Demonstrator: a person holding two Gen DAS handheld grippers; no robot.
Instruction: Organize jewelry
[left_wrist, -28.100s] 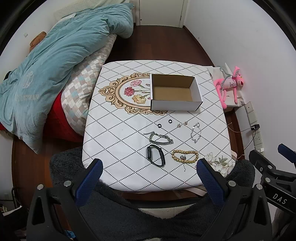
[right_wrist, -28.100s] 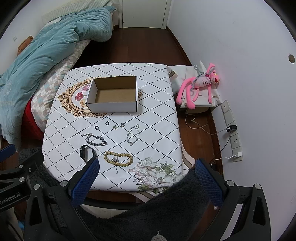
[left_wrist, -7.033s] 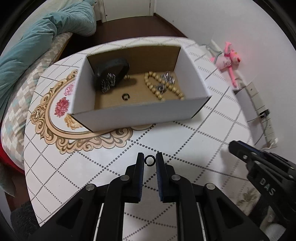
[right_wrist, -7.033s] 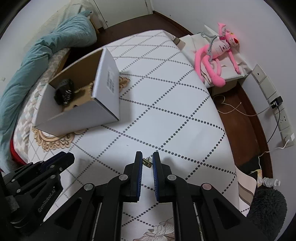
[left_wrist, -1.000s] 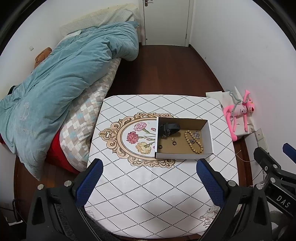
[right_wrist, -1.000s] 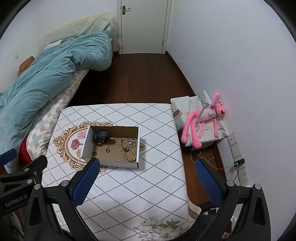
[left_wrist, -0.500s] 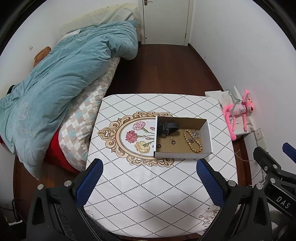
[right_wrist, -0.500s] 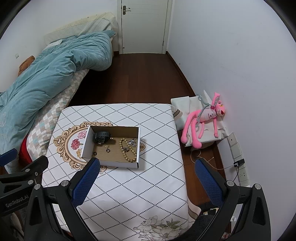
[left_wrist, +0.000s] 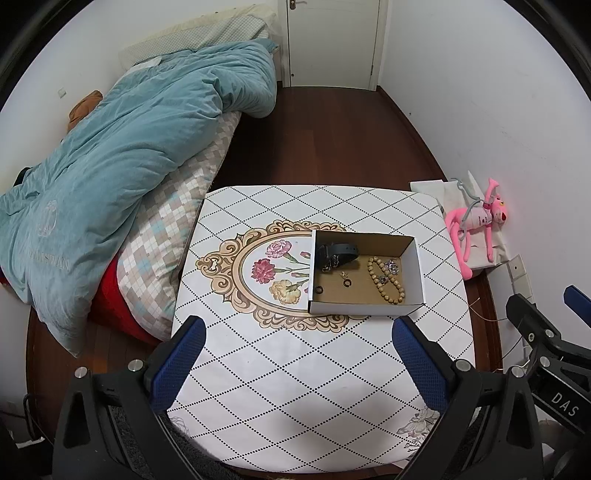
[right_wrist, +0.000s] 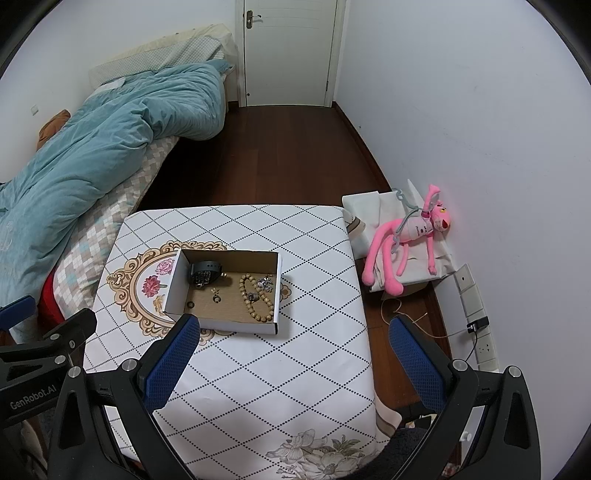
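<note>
The task looked finished, as far as I could judge: every piece of jewelry that was visible lay inside the open cardboard box (left_wrist: 365, 308), and nothing loose was seen on the tablecloth (left_wrist: 295, 369) around it. In the box, the black band (left_wrist: 338, 252) with a small chain beside it rested in the far left corner, the wooden bead bracelet (left_wrist: 386, 280) lay along the right side with a silver piece (left_wrist: 390, 266) near its far end, and two small dark rings (left_wrist: 347, 283) were on the bottom toward the near left part. What could remain, in my opinion, was only to close or put away the box, if this was wanted. The left gripper (left_wrist: 299, 362) was held high above the near edge of the table with its jaws wide apart and nothing between them; the right gripper (right_wrist: 291, 360) was the same, wide apart and without any load. The box stood on the right half of the table, partly over the printed flower medallion (left_wrist: 273, 271). The room was a bedroom: a bed with a teal duvet (left_wrist: 129, 155) was against the left edge of the table, a dark wooden floor (left_wrist: 325, 140) led to a white door (right_wrist: 288, 51), and a pink plush toy (right_wrist: 410, 240) lay by the right wall.
</note>
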